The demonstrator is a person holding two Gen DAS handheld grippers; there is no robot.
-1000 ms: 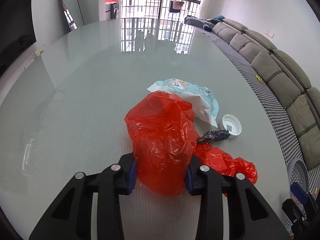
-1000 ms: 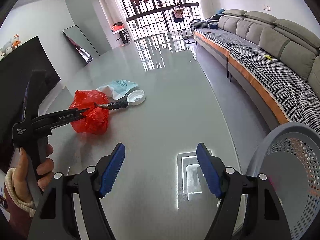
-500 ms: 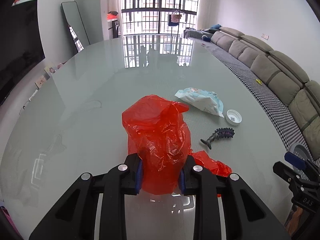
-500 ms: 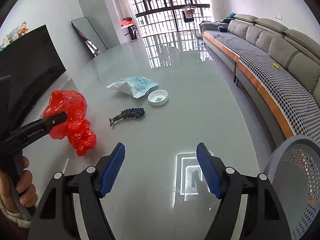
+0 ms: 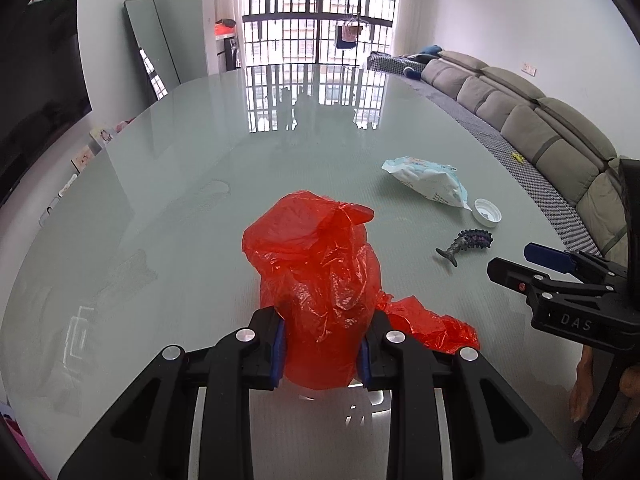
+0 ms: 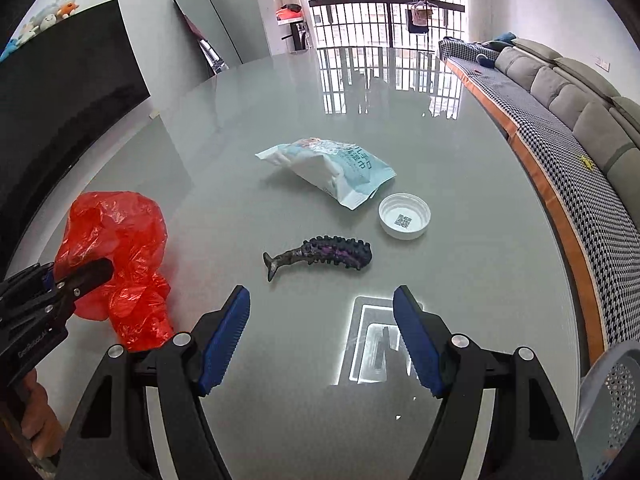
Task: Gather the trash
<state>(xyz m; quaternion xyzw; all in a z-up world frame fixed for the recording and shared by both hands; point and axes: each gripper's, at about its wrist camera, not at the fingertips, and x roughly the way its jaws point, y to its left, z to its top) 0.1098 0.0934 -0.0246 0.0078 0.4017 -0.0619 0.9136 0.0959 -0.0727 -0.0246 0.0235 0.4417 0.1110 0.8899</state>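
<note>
My left gripper (image 5: 320, 350) is shut on a crumpled red plastic bag (image 5: 316, 276) and holds it over the near part of the glass table (image 5: 192, 200); the bag also shows at the left of the right wrist view (image 6: 120, 256). My right gripper (image 6: 322, 334) is open and empty, just short of a dark purple toy fish (image 6: 324, 254). Beyond the fish lie a white bottle cap (image 6: 404, 216) and a light blue wet-wipe packet (image 6: 332, 168). In the left wrist view the fish (image 5: 466, 242), cap (image 5: 487, 211) and packet (image 5: 428, 178) lie to the right.
A grey perforated basket (image 6: 612, 396) stands off the table's right near edge. A grey sofa (image 5: 560, 148) runs along the right side. A dark screen (image 6: 60, 92) and a leaning mirror (image 6: 208, 28) stand to the left.
My left gripper drew the red bag back and to the left, away from the fish, cap and packet. My right gripper moved forward and left until the fish lies just ahead of its open jaws.
</note>
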